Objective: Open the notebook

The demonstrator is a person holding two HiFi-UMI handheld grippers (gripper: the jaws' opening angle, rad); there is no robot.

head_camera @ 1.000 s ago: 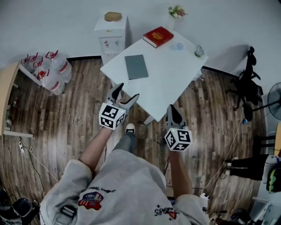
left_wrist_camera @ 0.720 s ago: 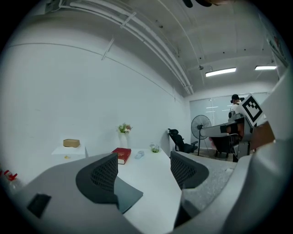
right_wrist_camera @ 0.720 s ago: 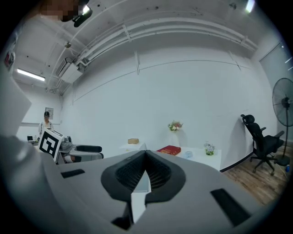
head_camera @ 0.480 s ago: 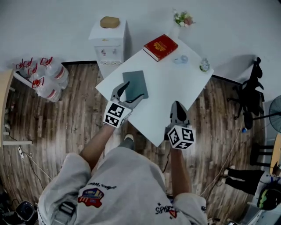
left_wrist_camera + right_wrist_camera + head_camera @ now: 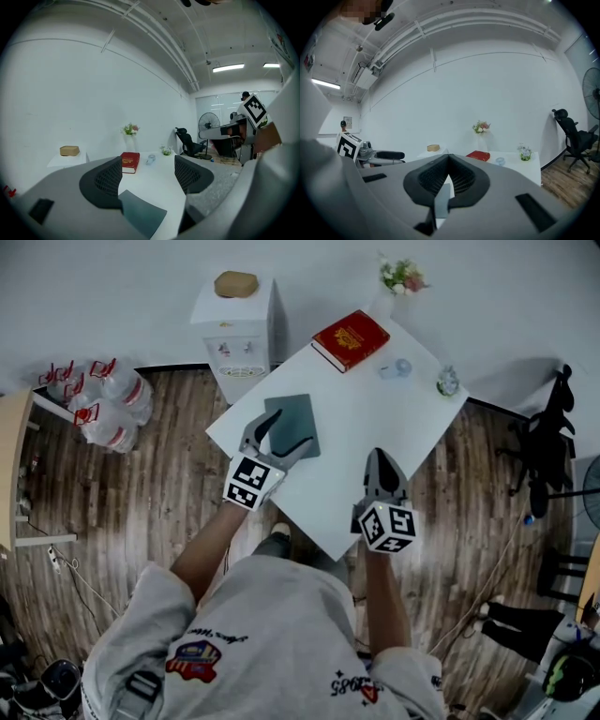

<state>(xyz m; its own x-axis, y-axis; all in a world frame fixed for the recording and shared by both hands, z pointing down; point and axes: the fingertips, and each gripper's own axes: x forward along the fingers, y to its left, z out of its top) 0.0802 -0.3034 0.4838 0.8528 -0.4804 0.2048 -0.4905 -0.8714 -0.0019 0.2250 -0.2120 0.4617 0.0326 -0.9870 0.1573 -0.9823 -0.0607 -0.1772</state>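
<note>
The closed grey-green notebook [image 5: 292,421] lies flat on the white table [image 5: 375,418], near its left corner. My left gripper [image 5: 280,432] hovers over the notebook's near end, open, one finger on each side of it. In the left gripper view the notebook [image 5: 143,216] shows low between the open jaws of the left gripper [image 5: 147,176], which hold nothing. My right gripper [image 5: 381,457] is over the table's near edge, right of the notebook, and shut. Nothing is seen held in the closed right gripper [image 5: 449,176] in its own view.
A red book [image 5: 350,339] lies at the table's far side, with flowers [image 5: 401,276] and two small glass items [image 5: 397,367] nearby. A white water dispenser [image 5: 236,324] stands left of the table, water bottles [image 5: 94,399] on the floor, an office chair [image 5: 544,446] at right.
I have stepped closer to the table. Both grippers moved forward from the table's edge; the left one now sits over the notebook, still open. The right stays shut.
</note>
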